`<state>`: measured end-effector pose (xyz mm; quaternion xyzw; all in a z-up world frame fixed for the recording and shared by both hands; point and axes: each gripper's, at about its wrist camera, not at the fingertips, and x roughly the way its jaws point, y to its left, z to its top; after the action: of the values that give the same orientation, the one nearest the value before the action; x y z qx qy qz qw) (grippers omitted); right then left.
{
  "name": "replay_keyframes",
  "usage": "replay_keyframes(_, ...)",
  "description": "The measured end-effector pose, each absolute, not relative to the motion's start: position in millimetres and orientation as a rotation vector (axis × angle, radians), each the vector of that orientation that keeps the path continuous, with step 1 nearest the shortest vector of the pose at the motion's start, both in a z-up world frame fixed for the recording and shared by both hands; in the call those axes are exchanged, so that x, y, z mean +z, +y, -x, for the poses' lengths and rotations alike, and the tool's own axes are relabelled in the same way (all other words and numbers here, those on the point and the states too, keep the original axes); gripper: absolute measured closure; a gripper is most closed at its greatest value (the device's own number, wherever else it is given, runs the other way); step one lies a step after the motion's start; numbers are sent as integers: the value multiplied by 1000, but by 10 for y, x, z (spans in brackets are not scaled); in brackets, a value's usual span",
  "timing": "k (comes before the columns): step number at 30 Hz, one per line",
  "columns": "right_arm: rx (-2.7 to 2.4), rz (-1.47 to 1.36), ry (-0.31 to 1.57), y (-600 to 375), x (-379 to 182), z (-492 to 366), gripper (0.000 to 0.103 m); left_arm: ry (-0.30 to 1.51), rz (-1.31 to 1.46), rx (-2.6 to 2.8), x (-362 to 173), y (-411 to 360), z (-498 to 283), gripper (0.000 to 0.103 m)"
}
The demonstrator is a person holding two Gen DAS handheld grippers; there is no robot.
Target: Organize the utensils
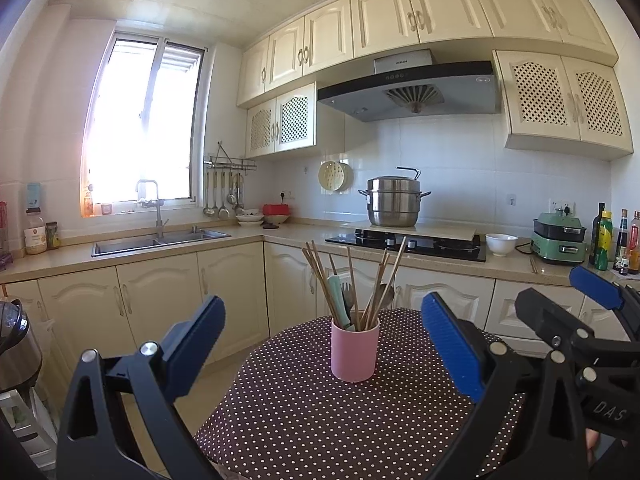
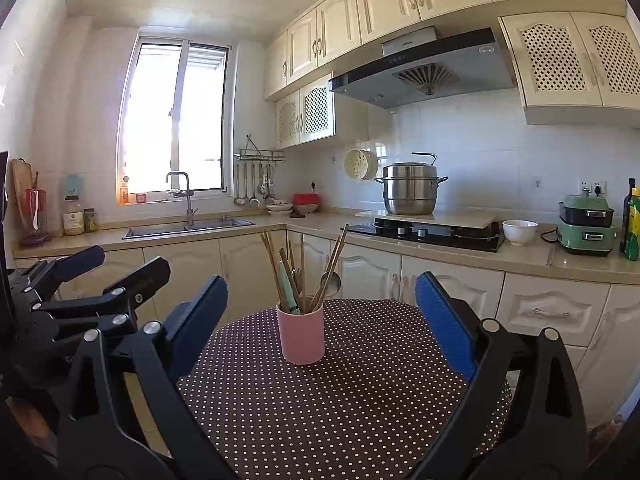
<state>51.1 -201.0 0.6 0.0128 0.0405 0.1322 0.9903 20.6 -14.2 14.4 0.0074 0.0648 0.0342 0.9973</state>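
Note:
A pink cup (image 1: 354, 354) (image 2: 301, 336) stands upright on a round table with a brown polka-dot cloth (image 1: 320, 420) (image 2: 360, 400). It holds several wooden chopsticks (image 1: 320, 276) (image 2: 272, 264), a mint-handled utensil (image 1: 338, 296) (image 2: 287, 288) and a metal spoon (image 2: 332, 282). My left gripper (image 1: 324, 320) is open, its blue pads wide apart, the cup ahead between them. My right gripper (image 2: 322, 300) is open too, with the cup ahead and slightly left of centre. Each gripper shows at the edge of the other's view, right gripper (image 1: 568, 300), left gripper (image 2: 116, 268). Neither holds anything.
Cream cabinets and a beige counter run behind the table, with a sink (image 1: 160, 240), a gas hob with a steel steamer pot (image 1: 394, 202), a white bowl (image 1: 501, 244), a green appliance (image 1: 558, 240) and bottles (image 1: 608, 240). A kettle (image 1: 16, 344) stands at the left.

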Motion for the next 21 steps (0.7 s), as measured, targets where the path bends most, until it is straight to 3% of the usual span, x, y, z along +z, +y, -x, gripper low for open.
replay_keyframes(21,267,-48,123,-1963,-72,-1106,10,169,-28,75,99,-65,-865,6)
